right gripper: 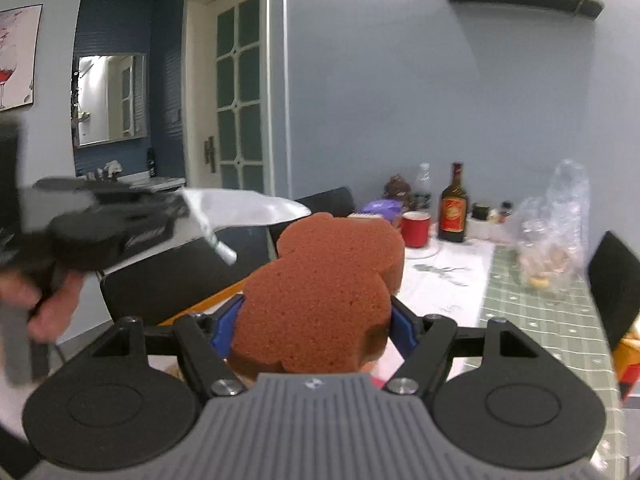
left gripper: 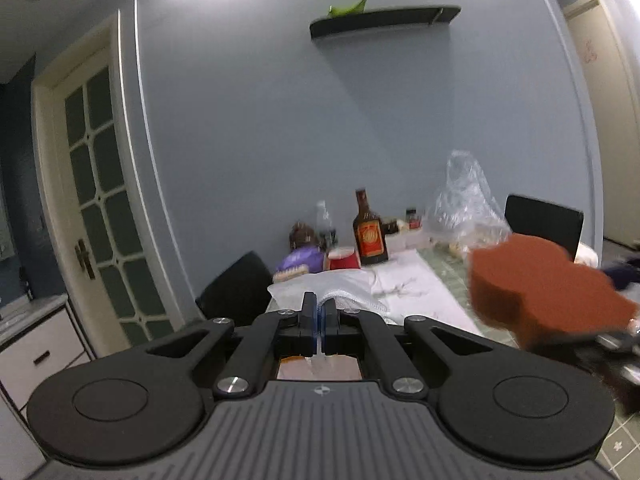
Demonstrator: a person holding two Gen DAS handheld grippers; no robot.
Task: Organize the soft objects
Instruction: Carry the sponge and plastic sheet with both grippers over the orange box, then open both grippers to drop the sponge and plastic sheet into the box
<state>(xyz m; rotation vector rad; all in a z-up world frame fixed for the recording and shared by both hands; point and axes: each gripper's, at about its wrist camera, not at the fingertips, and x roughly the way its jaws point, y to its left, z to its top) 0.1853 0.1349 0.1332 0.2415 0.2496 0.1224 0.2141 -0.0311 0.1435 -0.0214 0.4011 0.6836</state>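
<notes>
My right gripper (right gripper: 314, 320) is shut on a brown lobed sponge (right gripper: 320, 296) and holds it up in the air above the table. The sponge also shows in the left wrist view (left gripper: 536, 284), blurred, at the right. My left gripper (left gripper: 319, 304) is shut on the edge of a white cloth (left gripper: 340, 294) that spreads out in front of its fingers. In the right wrist view the left gripper (right gripper: 176, 212) is at the left, lifted, with the white cloth (right gripper: 244, 210) hanging from it.
The table (right gripper: 540, 308) has a green checked cover and a white runner (right gripper: 448, 272). At its far end stand a brown bottle (right gripper: 454, 210), a red cup (right gripper: 416, 228), a clear water bottle (right gripper: 423, 186), a purple item (right gripper: 382, 208) and a crumpled clear plastic bag (right gripper: 560, 224). Black chairs (right gripper: 176, 276) stand around it.
</notes>
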